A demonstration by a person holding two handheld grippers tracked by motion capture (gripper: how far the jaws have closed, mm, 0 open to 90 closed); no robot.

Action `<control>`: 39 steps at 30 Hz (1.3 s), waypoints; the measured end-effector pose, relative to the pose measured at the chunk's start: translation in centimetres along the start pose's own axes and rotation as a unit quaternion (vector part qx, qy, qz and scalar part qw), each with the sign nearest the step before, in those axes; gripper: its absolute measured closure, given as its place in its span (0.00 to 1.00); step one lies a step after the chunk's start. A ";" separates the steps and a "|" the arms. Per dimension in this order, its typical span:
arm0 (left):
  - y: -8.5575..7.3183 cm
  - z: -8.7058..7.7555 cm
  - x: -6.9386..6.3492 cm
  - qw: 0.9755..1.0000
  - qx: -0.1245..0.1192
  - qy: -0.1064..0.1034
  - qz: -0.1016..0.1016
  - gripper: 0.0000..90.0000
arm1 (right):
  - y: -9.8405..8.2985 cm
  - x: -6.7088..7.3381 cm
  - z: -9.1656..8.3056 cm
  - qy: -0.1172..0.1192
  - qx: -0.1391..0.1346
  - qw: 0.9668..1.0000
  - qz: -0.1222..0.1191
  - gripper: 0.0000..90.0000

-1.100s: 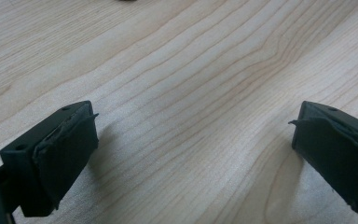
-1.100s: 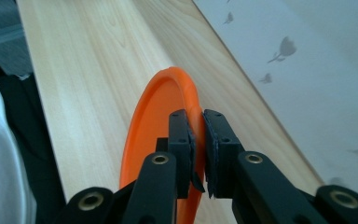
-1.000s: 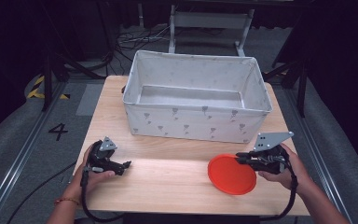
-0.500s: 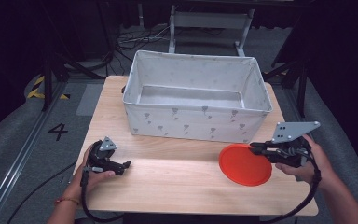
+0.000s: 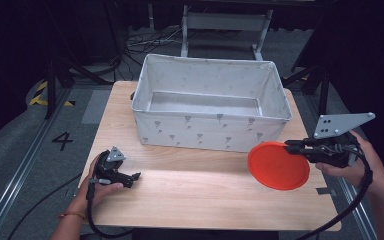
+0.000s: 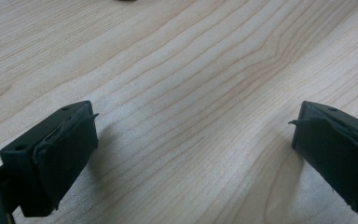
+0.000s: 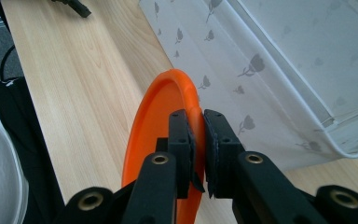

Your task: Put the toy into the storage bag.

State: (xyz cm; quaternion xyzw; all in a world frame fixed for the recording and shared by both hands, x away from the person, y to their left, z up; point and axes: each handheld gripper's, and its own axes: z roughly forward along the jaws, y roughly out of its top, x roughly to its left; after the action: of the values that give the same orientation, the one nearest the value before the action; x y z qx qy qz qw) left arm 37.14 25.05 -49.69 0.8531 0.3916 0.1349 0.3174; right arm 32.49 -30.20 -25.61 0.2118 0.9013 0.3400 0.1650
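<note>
A dark room with grey floor and loose cables surrounds a pale wooden tabletop with a fine, wavy grain. Near its right edge, toward the front, an orange plate hangs clear of the wood, tilted, close to the front right corner of the bin. It is round, smooth and matte, like plastic, with a shallow raised rim. The right gripper holds it by that rim: in the right gripper view its two black fingers are pinched tight on the thin edge, one on each face, with barely a gap between them. The hand that carries the gripper sits off the right edge of the tabletop, with the grey three-cornered plate on top of the gripper.

Behind the plate, a rectangular fabric bin fills the back half of the tabletop; its white cloth walls carry a small grey tulip print, and its top rim is rolled.

Near the front left corner, the left gripper rests low on the tabletop. Its fingers stand wide apart, with bare wood between them; their rubbery pads look worn at the edges.
</note>
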 end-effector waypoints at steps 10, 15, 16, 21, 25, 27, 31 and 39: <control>0.0 0.0 0.0 1.000 0.000 0.000 0.000 0.01 | 2.0 -1.1 -1.6 -0.003 0.009 1.000 -0.013 0.91; 0.0 0.0 0.0 1.000 0.000 0.000 0.000 0.01 | 3.4 -1.7 -2.2 -0.008 0.010 1.000 -0.023 0.91; 0.0 0.0 0.0 1.000 0.000 0.000 0.000 0.01 | 3.4 -1.7 -2.2 -0.008 0.010 1.000 -0.023 0.91; 0.0 0.0 0.0 1.000 0.000 0.000 0.000 0.01 | 5.0 -2.1 -2.7 -0.014 0.013 0.999 -0.031 0.91; 0.0 0.0 0.0 1.000 0.000 0.000 0.000 0.01 | 6.0 -2.6 -3.1 -0.022 0.010 0.999 -0.031 0.91; 0.0 0.0 0.0 1.000 0.000 0.000 0.000 0.01 | 6.5 -3.0 -3.2 -0.024 0.010 0.999 -0.031 0.91; 0.0 0.0 0.0 1.000 0.000 -0.001 -0.001 0.01 | 7.3 -3.6 -3.4 -0.030 0.009 0.999 -0.029 0.91; 0.0 0.0 0.0 1.000 0.000 -0.001 0.000 0.01 | 9.5 -5.1 -3.8 -0.047 0.006 0.998 -0.028 0.91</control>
State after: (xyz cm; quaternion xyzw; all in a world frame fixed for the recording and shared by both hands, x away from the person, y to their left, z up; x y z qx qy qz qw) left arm 37.14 25.05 -49.70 0.8531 0.3916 0.1337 0.3179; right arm 37.75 -28.32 -15.67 0.2029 0.9002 0.3196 0.2152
